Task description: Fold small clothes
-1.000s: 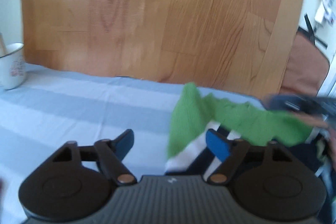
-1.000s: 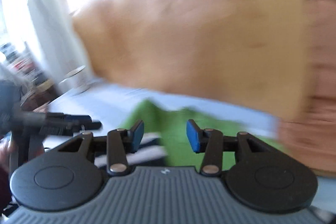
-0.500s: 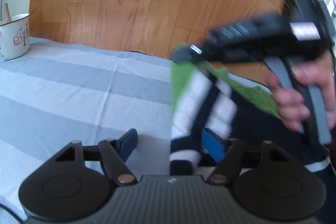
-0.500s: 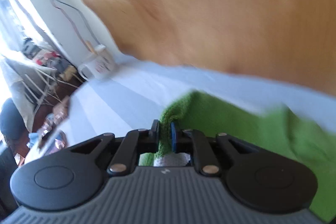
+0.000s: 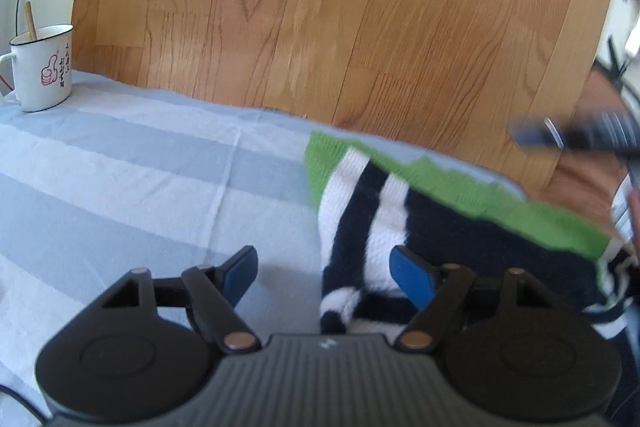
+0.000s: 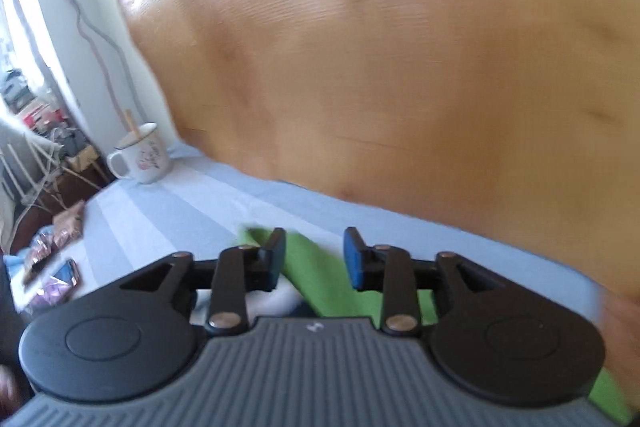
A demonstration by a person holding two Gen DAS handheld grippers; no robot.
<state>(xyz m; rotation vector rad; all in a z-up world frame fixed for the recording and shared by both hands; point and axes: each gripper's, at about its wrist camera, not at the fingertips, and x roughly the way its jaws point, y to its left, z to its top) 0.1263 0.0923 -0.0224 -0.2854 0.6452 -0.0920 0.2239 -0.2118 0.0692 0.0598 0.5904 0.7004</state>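
Observation:
A small garment (image 5: 380,211) in green, navy and white stripes lies on the striped sheet, with its navy and white side up and a green band along its far edge. My left gripper (image 5: 324,267) hovers low over the garment's left end. Its jaws are opening, the cloth's edge lies between them by the right pad, and nothing is pinched. My right gripper (image 6: 314,259) is above the green edge (image 6: 320,279) with its jaws opening and no cloth gripped. In the left wrist view the right gripper (image 5: 580,137) is a blur at the far right.
A white enamel mug (image 5: 42,67) with a stick in it stands at the sheet's far left corner, also the mug (image 6: 140,155). A wooden panel (image 5: 340,19) rises behind the blue and white sheet (image 5: 120,179). Clutter (image 6: 52,259) lies beyond the sheet's left edge.
Half a second ago the right gripper was shut on the green edge, holding it up. It has since let go and drawn back right; the garment lies flat. The left gripper stayed put.

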